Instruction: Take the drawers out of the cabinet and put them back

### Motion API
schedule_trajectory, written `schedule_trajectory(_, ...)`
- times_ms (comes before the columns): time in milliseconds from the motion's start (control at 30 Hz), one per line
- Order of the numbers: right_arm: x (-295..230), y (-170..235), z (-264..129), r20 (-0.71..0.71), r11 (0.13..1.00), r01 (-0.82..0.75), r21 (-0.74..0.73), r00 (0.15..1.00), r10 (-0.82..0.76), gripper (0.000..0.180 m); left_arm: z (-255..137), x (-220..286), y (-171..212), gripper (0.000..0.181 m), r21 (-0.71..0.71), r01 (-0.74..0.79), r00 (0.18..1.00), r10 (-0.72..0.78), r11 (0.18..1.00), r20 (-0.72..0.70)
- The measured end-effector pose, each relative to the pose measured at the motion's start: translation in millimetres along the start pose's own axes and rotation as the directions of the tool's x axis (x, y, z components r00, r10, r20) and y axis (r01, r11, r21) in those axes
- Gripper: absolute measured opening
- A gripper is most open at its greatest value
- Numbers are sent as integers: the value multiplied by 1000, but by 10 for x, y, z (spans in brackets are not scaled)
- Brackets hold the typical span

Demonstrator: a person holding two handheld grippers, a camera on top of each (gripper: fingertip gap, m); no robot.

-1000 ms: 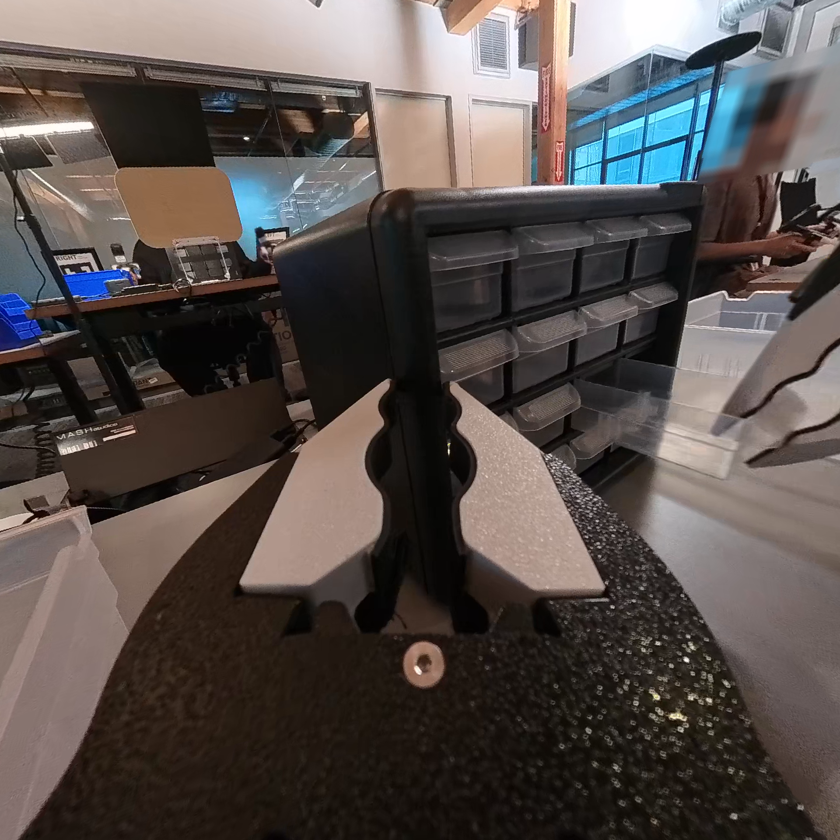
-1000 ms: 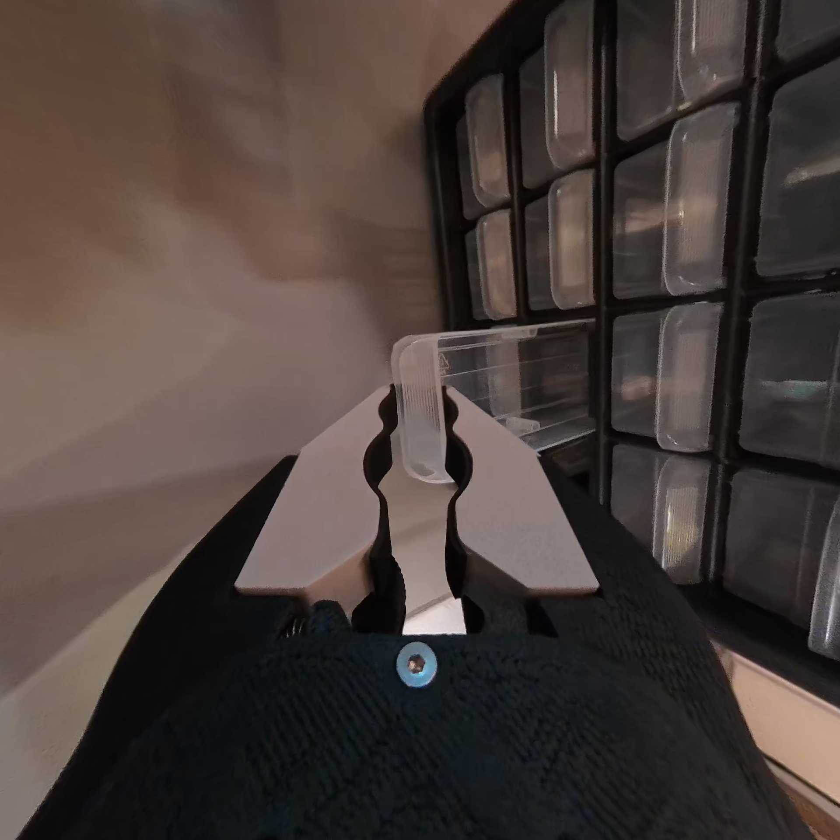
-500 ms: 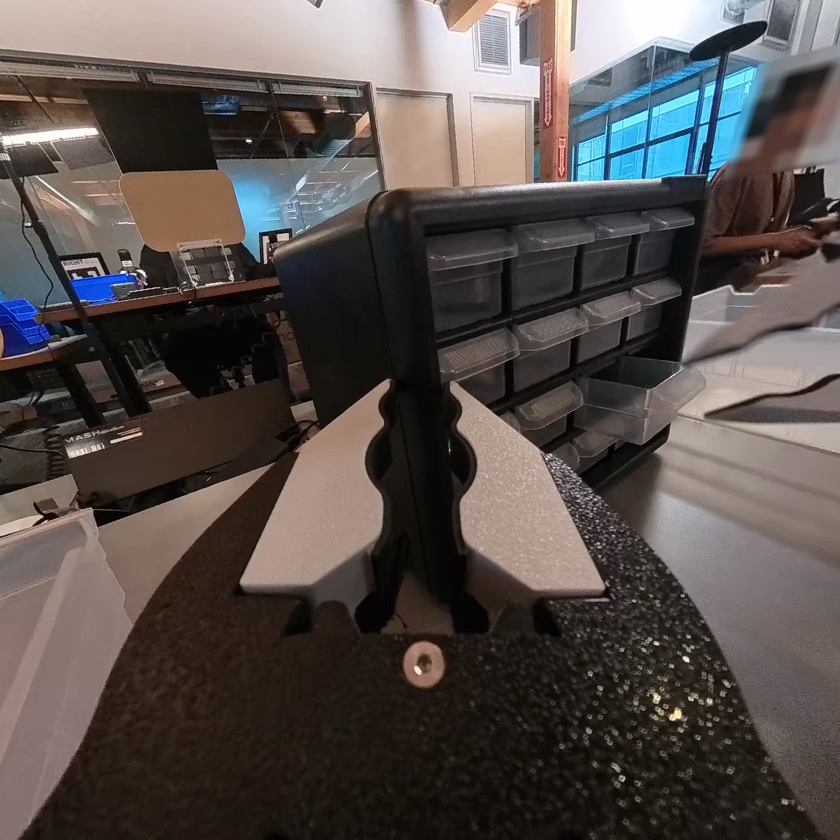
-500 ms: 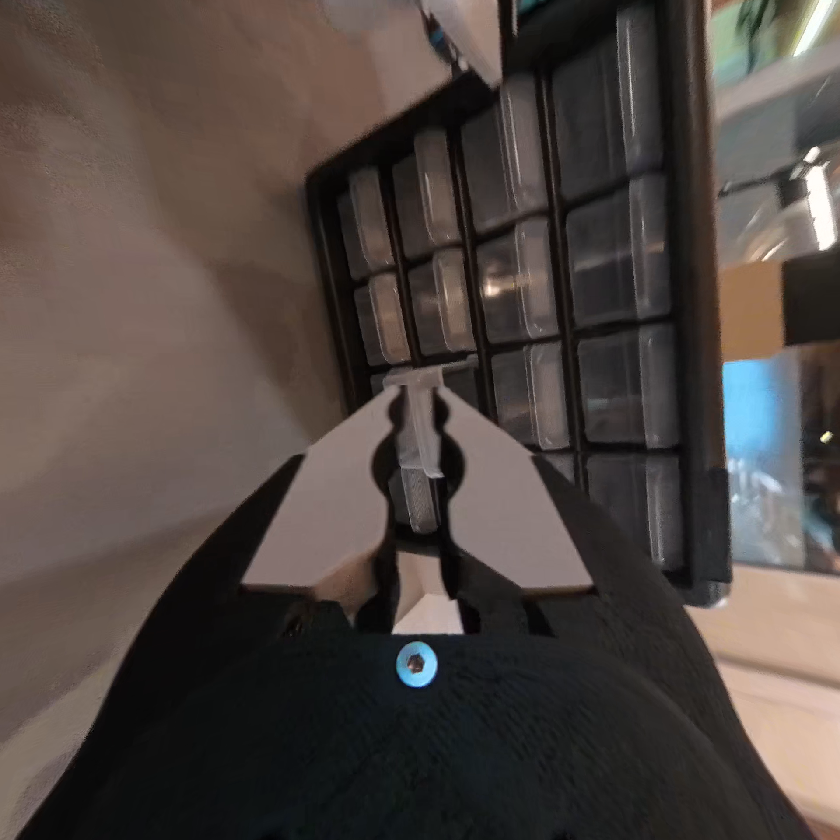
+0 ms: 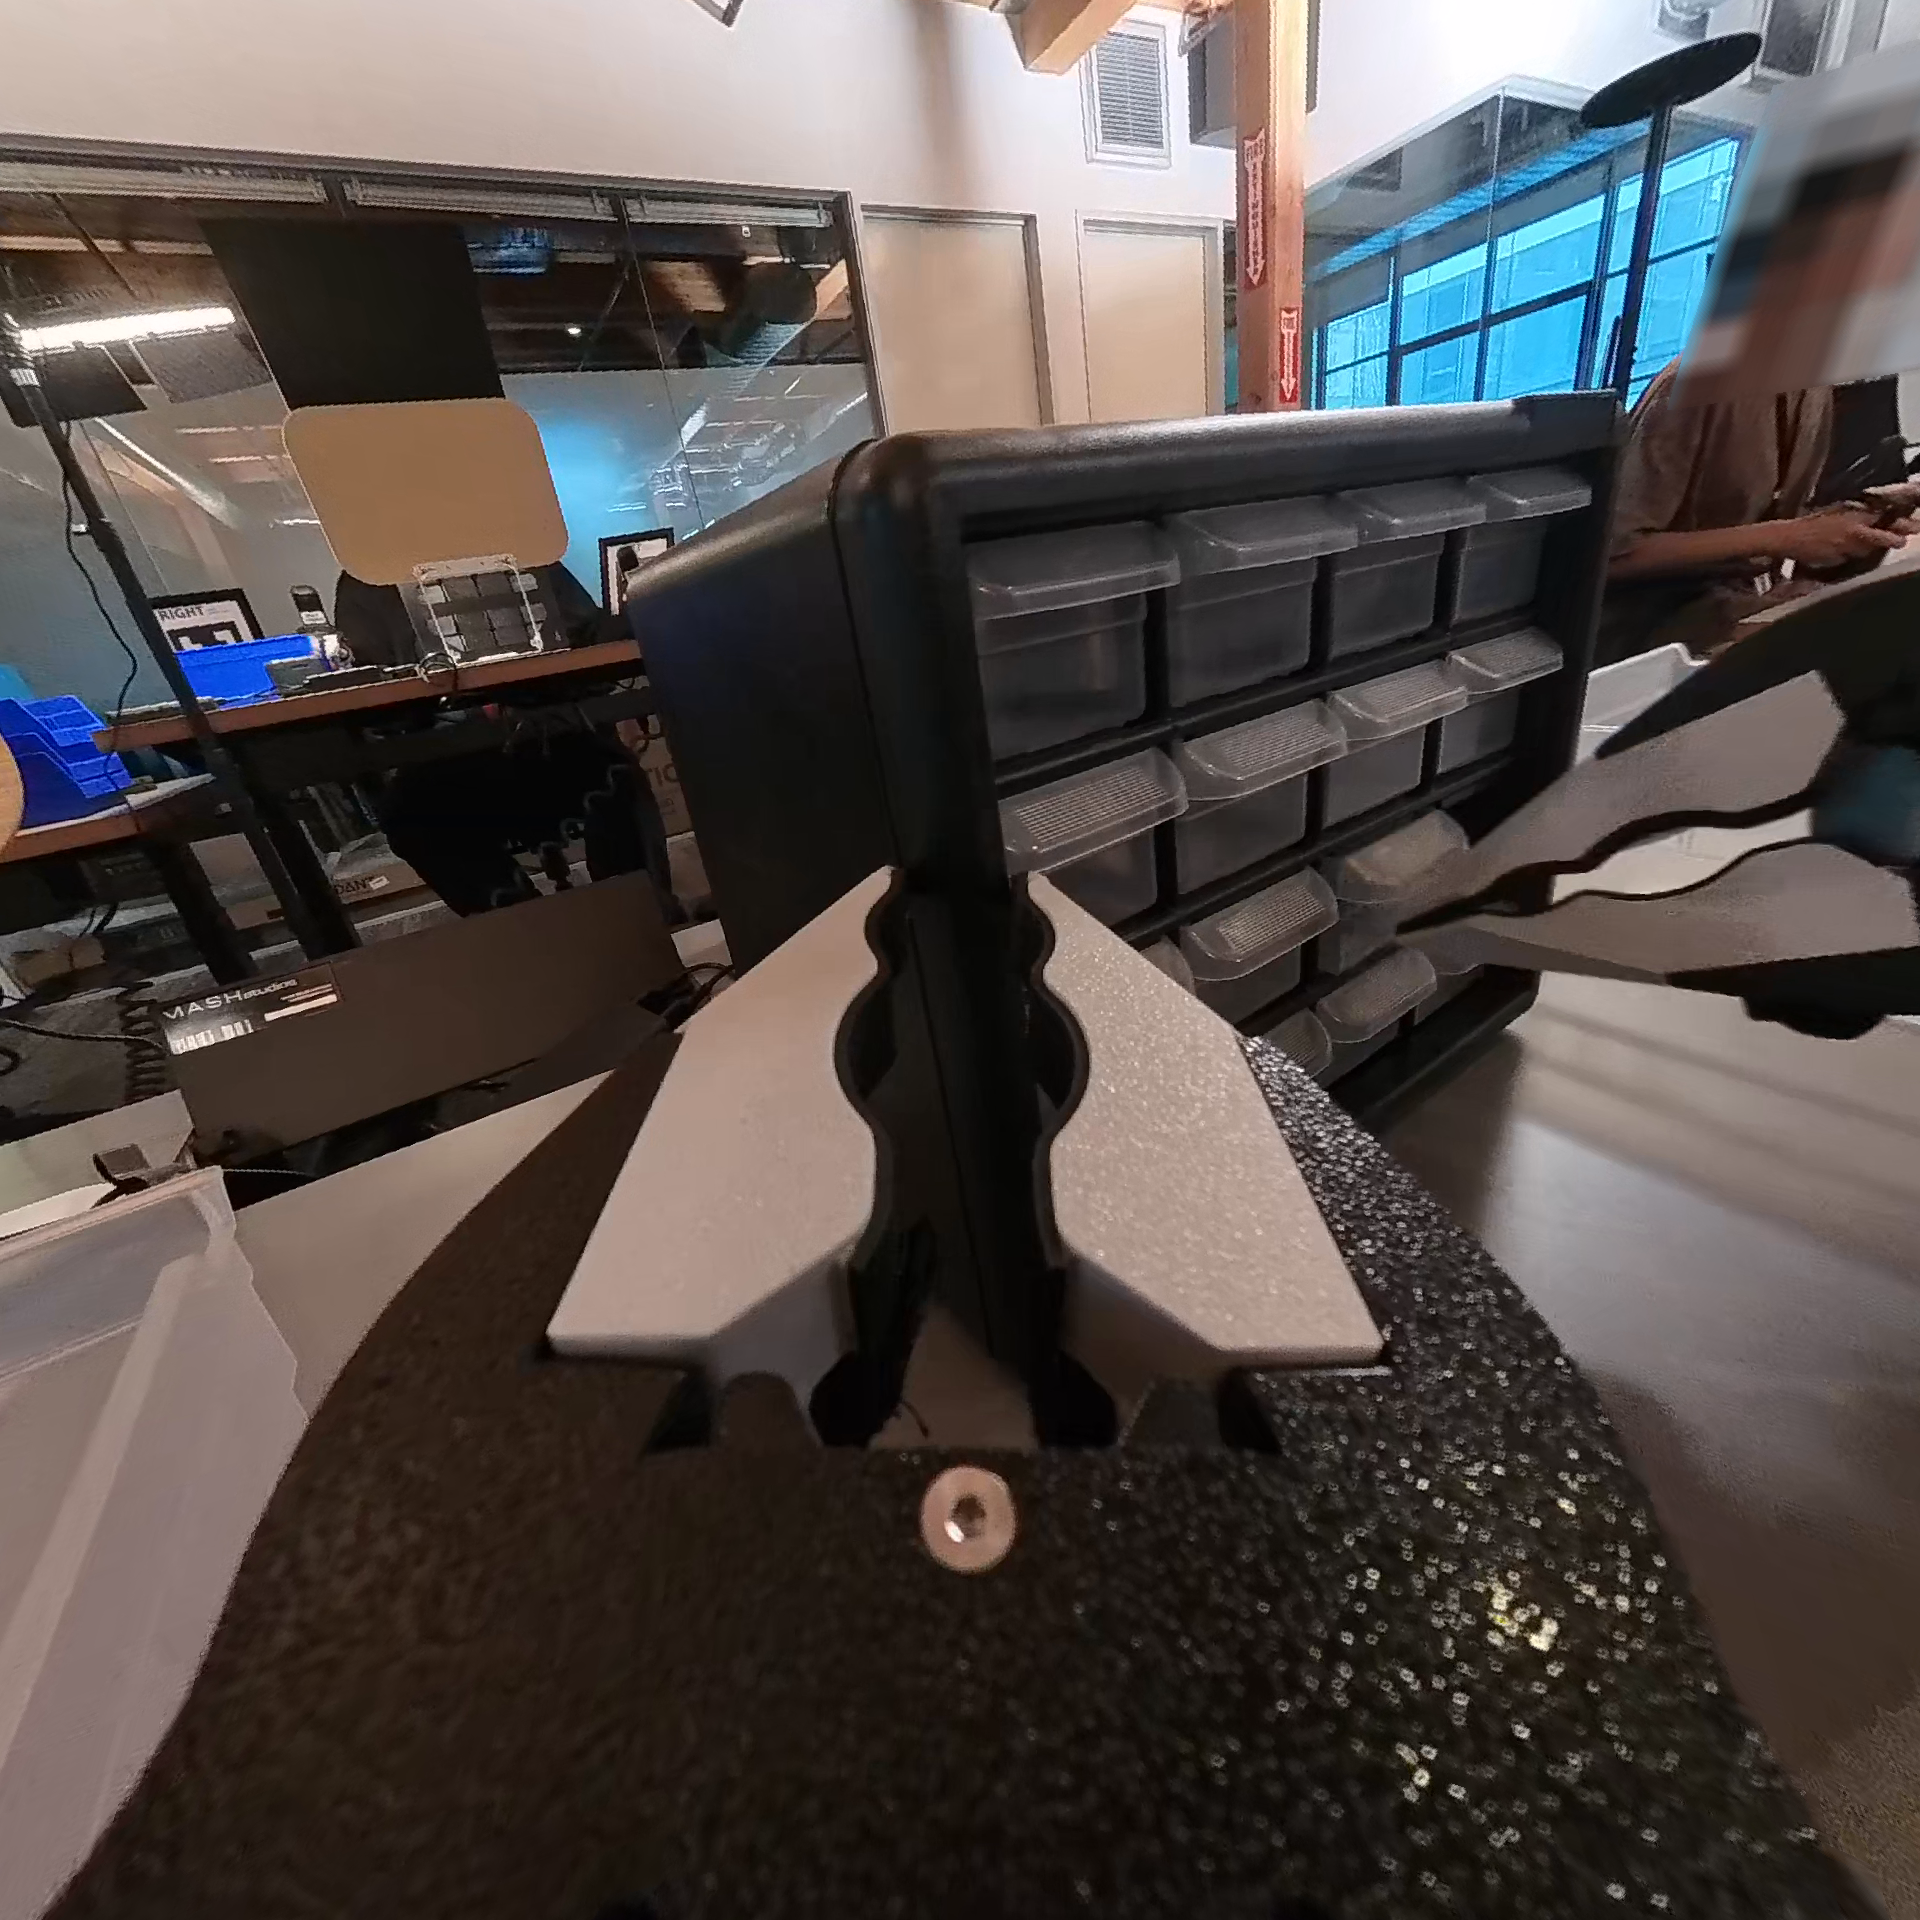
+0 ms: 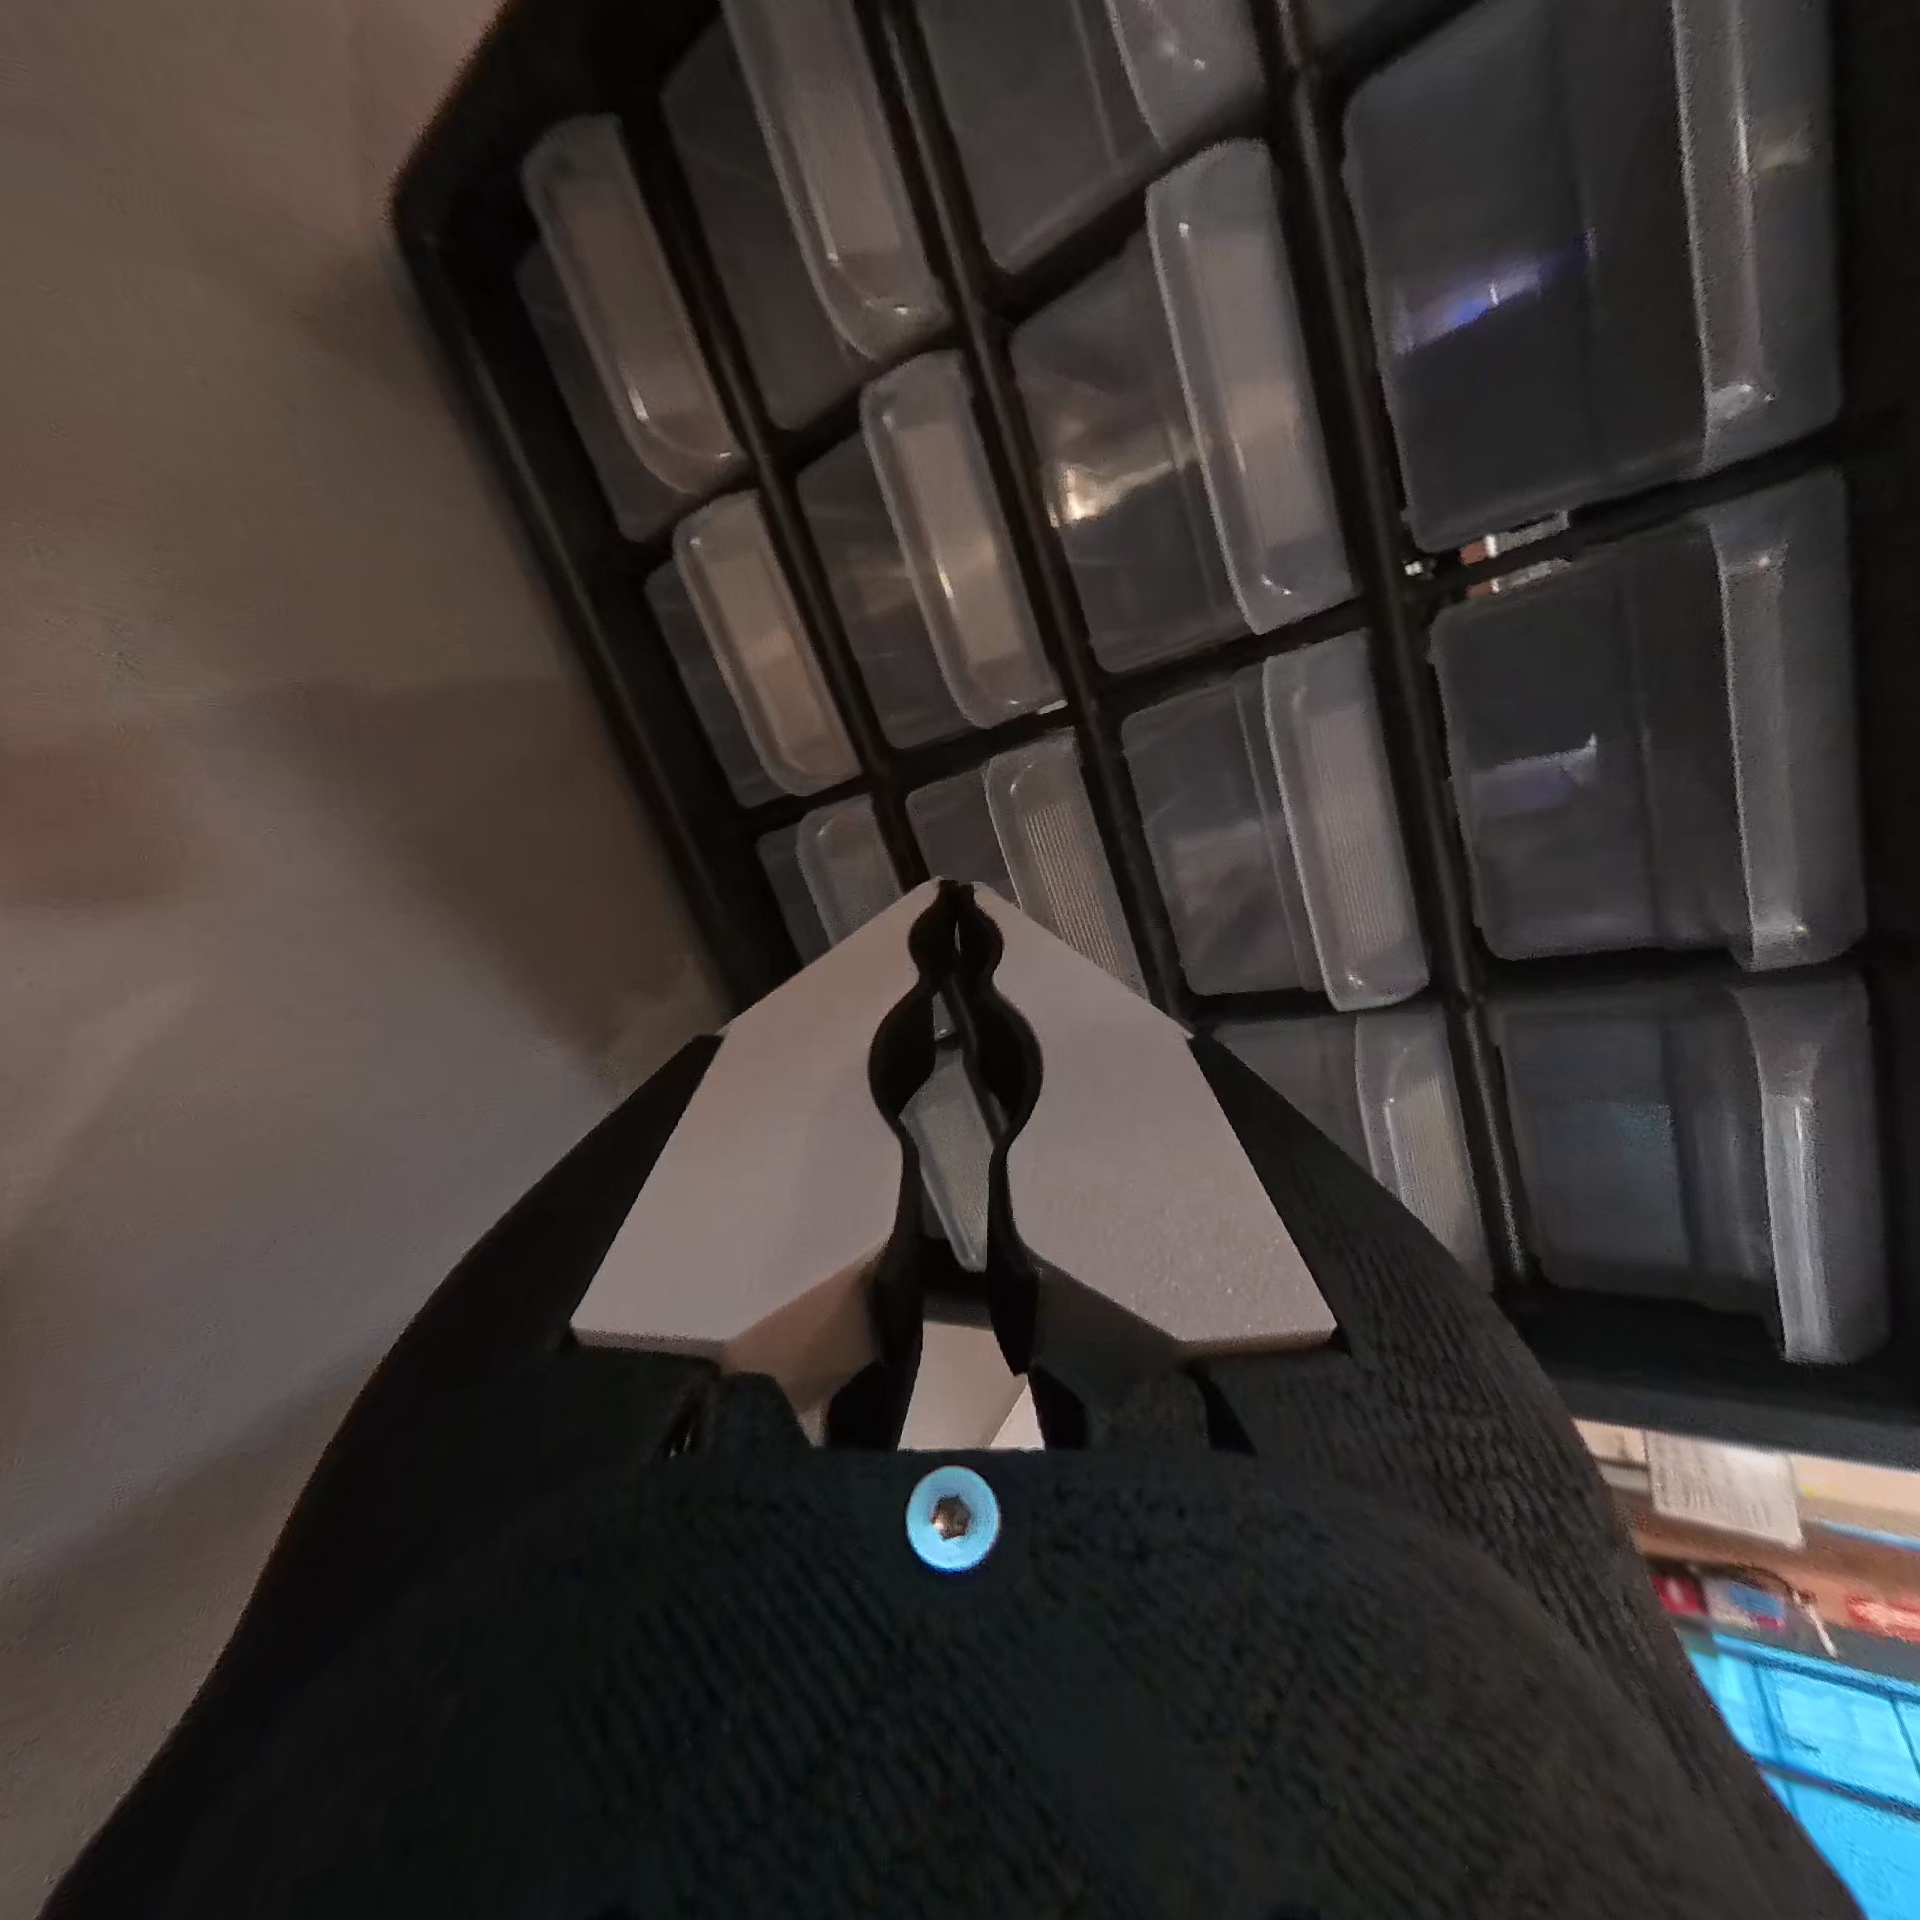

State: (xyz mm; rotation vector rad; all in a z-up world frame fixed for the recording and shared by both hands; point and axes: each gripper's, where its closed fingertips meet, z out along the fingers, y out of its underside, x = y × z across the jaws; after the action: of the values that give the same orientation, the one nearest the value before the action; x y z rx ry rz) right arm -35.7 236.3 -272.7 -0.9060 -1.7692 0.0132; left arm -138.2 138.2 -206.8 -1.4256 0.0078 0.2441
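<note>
Left wrist view shows your left tool (image 5: 961,914) clamped on the near corner of the cabinet (image 5: 1226,665) on the tabletop (image 5: 1662,1195), so brace it while your closed right tool (image 6: 951,894) presses the drawer (image 5: 1392,883) home squarely.

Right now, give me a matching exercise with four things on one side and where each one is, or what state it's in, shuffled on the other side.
Things:
1. left gripper
2. right gripper
3. blue bins
4. clear bin

Places or states:
A. shut, tips by a third-row drawer
B. clamped on the black cabinet at its front corner edge
C. far off at the left, on a background table
D. close by, at the left edge of the left wrist view

Pairs: 1-B, 2-A, 3-C, 4-D
</note>
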Motion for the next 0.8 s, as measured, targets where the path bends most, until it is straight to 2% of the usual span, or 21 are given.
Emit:
schedule_trajectory(33,12,-2,30,-5,1000,-14,-1,1000,14,0,0,0,0,18,0,3,1000,-3,1000,0)
schedule_trajectory(233,-45,-48,65,-70,996,-90,0,994,90,0,3,1,0,18,2,7,1000,-7,1000,1)
schedule_trajectory(333,-220,-271,-101,-66,968,-190,163,977,203,0,4,2,-2,18,3,-1,1000,1,1000,6)
schedule_trajectory(433,-269,-367,-236,-148,944,-182,275,962,228,0,-13,-8,-52,19,30,-29,999,28,999,29)
schedule_trajectory(567,-267,-461,-397,-183,911,-145,387,956,230,0,-87,-5,-133,24,54,-211,974,206,976,92)
schedule_trajectory(667,-213,-390,-404,-177,899,-191,393,944,278,0,-224,78,-366,32,72,-301,949,292,951,115)
schedule_trajectory(733,-163,-331,-395,-176,892,-227,390,933,314,0,-395,143,-604,39,101,-272,959,261,957,106)
schedule_trajectory(800,-110,-302,-424,-169,871,-267,413,917,361,1,-597,144,-782,38,144,-272,959,255,952,123)
